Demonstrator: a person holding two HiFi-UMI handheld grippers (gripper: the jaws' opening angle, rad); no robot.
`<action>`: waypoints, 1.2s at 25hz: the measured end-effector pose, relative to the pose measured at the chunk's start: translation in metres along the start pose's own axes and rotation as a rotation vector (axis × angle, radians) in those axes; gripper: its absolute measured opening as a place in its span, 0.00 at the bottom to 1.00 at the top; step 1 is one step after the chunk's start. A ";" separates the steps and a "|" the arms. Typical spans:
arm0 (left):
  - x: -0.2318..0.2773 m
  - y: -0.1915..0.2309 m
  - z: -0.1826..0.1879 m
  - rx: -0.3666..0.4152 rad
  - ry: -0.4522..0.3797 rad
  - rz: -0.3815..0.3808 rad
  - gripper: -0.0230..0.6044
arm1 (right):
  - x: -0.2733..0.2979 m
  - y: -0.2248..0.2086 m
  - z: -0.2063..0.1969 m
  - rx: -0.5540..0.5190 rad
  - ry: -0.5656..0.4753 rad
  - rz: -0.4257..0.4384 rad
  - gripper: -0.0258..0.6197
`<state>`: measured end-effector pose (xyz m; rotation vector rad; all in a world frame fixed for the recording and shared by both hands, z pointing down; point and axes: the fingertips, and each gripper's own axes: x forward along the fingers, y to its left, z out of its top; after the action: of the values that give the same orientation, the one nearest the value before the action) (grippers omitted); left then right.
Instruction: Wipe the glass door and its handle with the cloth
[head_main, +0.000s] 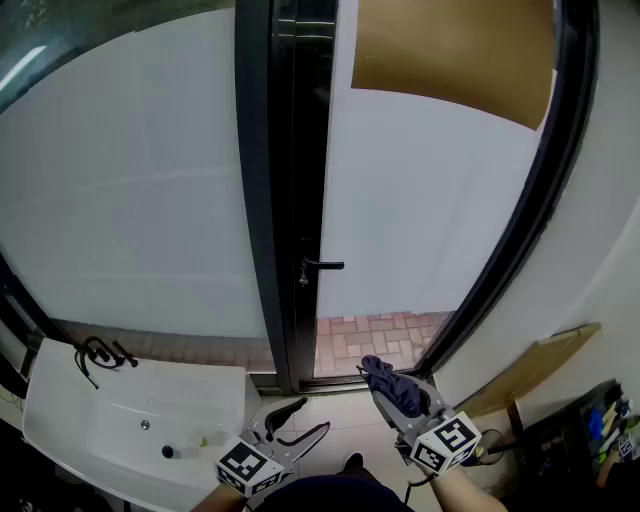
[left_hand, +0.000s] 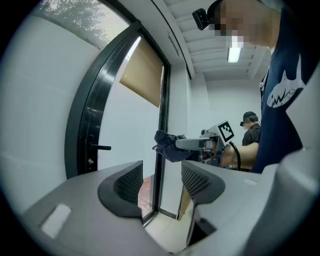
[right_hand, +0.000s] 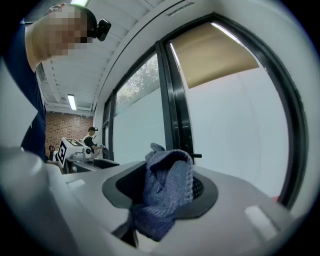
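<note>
The frosted glass door (head_main: 420, 190) stands ahead in a black frame, with its small black handle (head_main: 322, 266) at the door's left edge. My right gripper (head_main: 392, 392) is shut on a bunched blue-grey cloth (head_main: 395, 388), low and short of the door; the cloth (right_hand: 167, 192) fills the jaws in the right gripper view, with the handle (right_hand: 196, 156) just behind it. My left gripper (head_main: 297, 422) hangs open and empty at bottom centre. In the left gripper view, the handle (left_hand: 102, 147) shows at left and the cloth (left_hand: 167, 145) in the middle.
A white sink (head_main: 140, 425) with a black tap (head_main: 98, 353) sits at lower left. A tan roller blind (head_main: 450, 50) covers the door's top. Brick paving (head_main: 370, 335) shows through the lower gap. A cardboard sheet (head_main: 530, 370) leans at right. Another person (left_hand: 250, 127) stands in the background.
</note>
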<state>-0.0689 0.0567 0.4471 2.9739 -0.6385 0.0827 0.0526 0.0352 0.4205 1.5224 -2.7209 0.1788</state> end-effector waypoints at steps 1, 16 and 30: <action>0.000 0.002 0.002 0.005 -0.003 0.002 0.41 | 0.005 -0.004 0.006 -0.029 -0.007 -0.001 0.31; 0.020 0.058 0.027 0.022 -0.027 0.100 0.42 | 0.159 -0.076 0.115 -0.485 -0.077 0.065 0.31; 0.057 0.123 0.042 0.000 -0.040 0.261 0.41 | 0.332 -0.111 0.156 -0.922 -0.081 0.123 0.31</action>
<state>-0.0666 -0.0825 0.4200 2.8807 -1.0277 0.0417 -0.0209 -0.3210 0.2992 1.0749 -2.3432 -0.9978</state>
